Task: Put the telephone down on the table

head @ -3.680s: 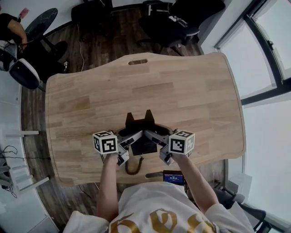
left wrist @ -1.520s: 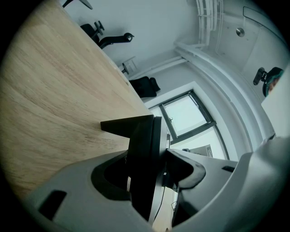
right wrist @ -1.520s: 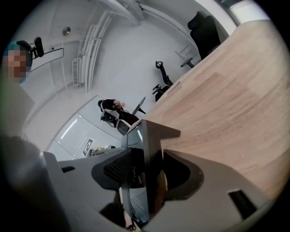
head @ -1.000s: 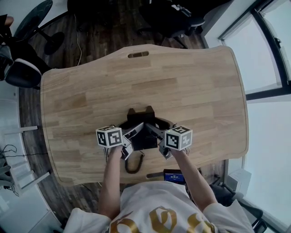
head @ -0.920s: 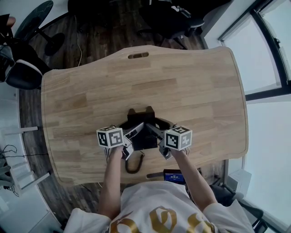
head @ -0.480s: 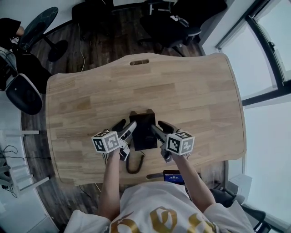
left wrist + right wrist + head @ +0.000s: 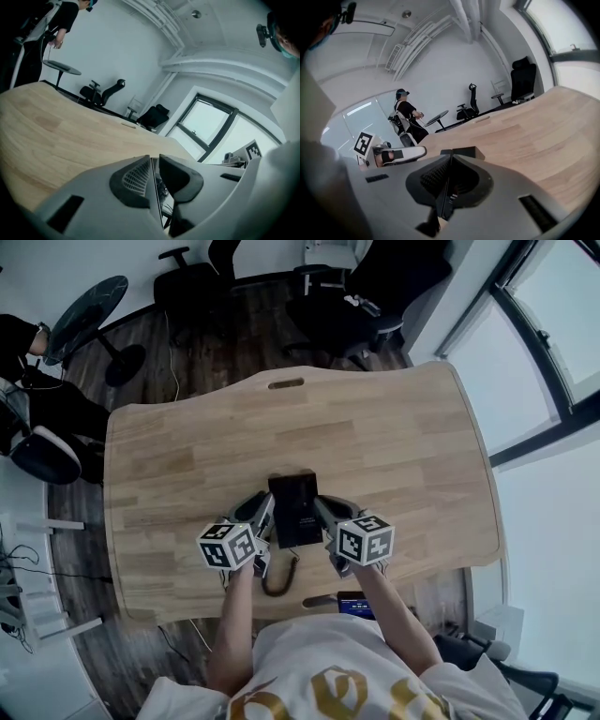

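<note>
- Left gripper hovers just left of the telephone, its jaws closing to a thin slit with nothing between them.
- Black rectangular telephone lies flat on the light wooden table, between the two grippers and touched by neither.
- Its dark coiled cord curls toward the table's near edge.
- Right gripper hangs just right of the telephone, jaws pressed together and empty.

White T-shirt, gold print; grey claws, marker cubes.
</note>
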